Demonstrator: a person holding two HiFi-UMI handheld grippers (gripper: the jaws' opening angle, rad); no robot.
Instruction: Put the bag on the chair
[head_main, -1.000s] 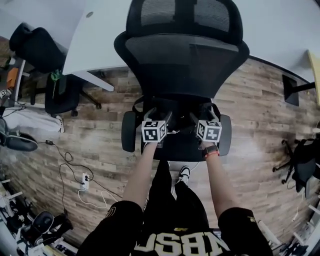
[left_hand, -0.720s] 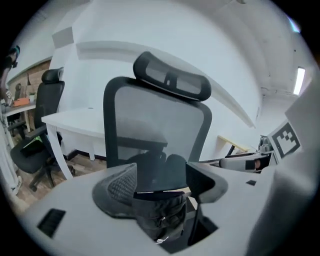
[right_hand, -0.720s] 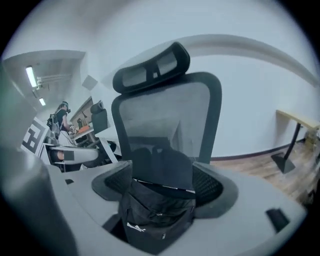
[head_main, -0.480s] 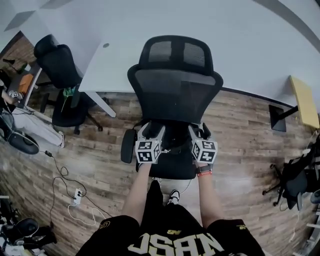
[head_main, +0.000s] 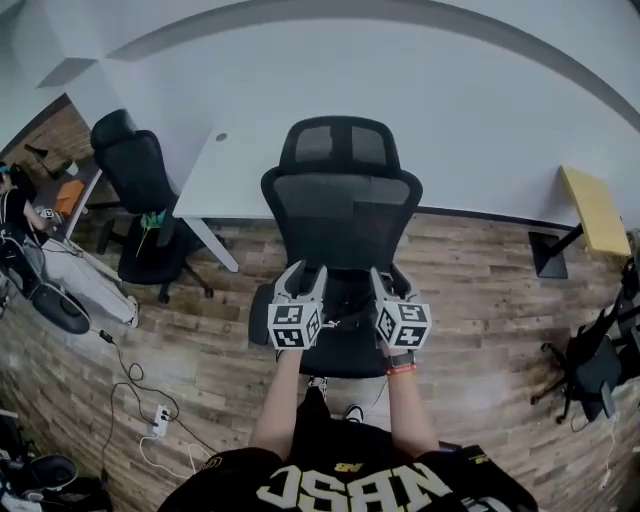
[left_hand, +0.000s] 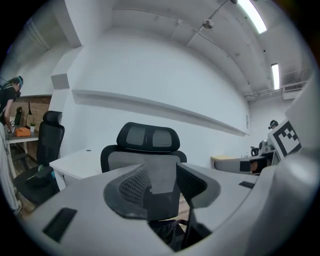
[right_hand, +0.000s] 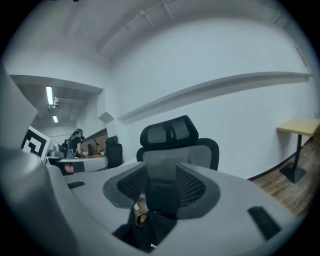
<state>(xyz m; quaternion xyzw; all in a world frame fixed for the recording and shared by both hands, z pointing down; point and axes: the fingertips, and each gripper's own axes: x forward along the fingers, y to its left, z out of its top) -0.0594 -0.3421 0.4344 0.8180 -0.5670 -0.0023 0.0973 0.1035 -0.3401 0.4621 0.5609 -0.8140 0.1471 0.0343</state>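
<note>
A black mesh office chair (head_main: 342, 215) stands in front of me, with the black bag (head_main: 345, 292) lying on its seat. My left gripper (head_main: 305, 275) and right gripper (head_main: 385, 278) hover side by side just above the bag. Both are closing their jaws, and nothing is pressed between the pads. In the left gripper view the left gripper (left_hand: 160, 187) frames the chair (left_hand: 147, 145), with the bag (left_hand: 167, 234) low beneath the jaws. The right gripper (right_hand: 161, 187) shows the same chair (right_hand: 172, 132) through its gap, above the bag (right_hand: 145, 229).
A white desk (head_main: 240, 170) runs behind the chair. A second black chair (head_main: 140, 195) stands at the left and a yellow table (head_main: 590, 208) at the right. Cables and a power strip (head_main: 160, 420) lie on the wood floor. A person (head_main: 20, 215) is at the far left.
The view has pulled up and back, so the chair looks smaller. Both grippers have lifted off the bag on the seat, and their jaws have narrowed.
</note>
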